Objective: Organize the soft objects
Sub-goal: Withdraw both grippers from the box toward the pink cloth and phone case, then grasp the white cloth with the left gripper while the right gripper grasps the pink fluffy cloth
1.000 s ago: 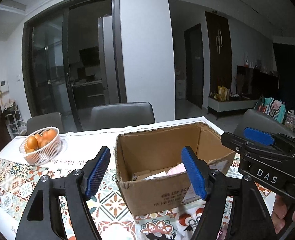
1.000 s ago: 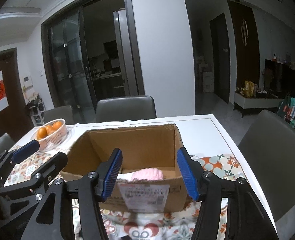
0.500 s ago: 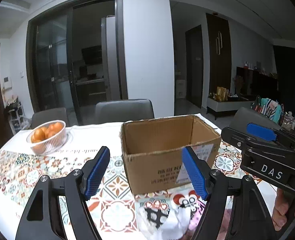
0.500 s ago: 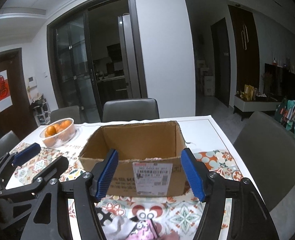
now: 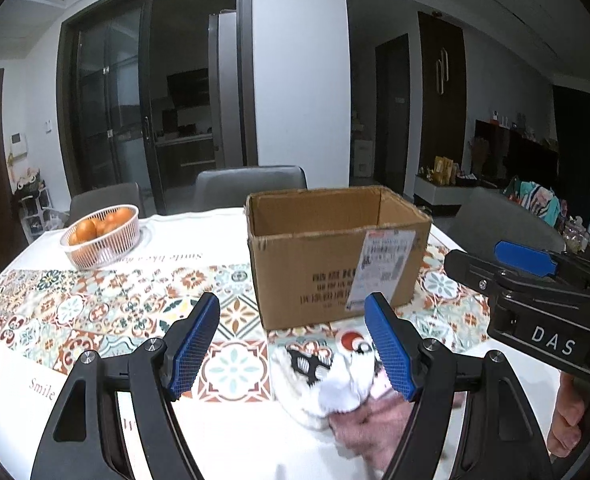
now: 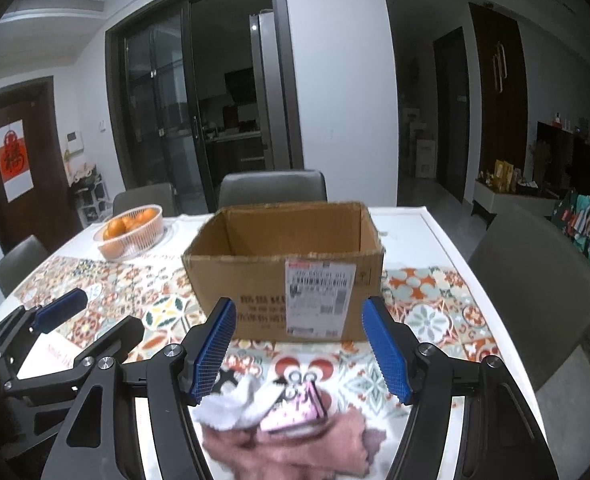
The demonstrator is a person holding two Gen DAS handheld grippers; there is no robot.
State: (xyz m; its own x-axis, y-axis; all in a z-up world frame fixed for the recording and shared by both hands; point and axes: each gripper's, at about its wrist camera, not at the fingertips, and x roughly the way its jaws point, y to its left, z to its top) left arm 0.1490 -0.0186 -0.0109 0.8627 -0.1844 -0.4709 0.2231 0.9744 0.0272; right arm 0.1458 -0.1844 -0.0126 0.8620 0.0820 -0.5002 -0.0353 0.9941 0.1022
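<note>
An open cardboard box stands on the patterned table runner; its inside is hidden from this low angle. In front of it lies a soft pile: white socks with black print, a pink patterned piece and a pink cloth. My left gripper hangs open above the pile's left part, holding nothing. My right gripper is open too, over the pile with nothing between its fingers. Each gripper shows in the other's view, the right gripper and the left gripper.
A white basket of oranges sits at the far left of the table. Grey chairs stand behind and to the right. The white table edge runs along the right side.
Both grippers have drawn back from the box toward the near edge of the table. The box's inside dropped out of sight and the soft pile came into view. The right jaws widened slightly.
</note>
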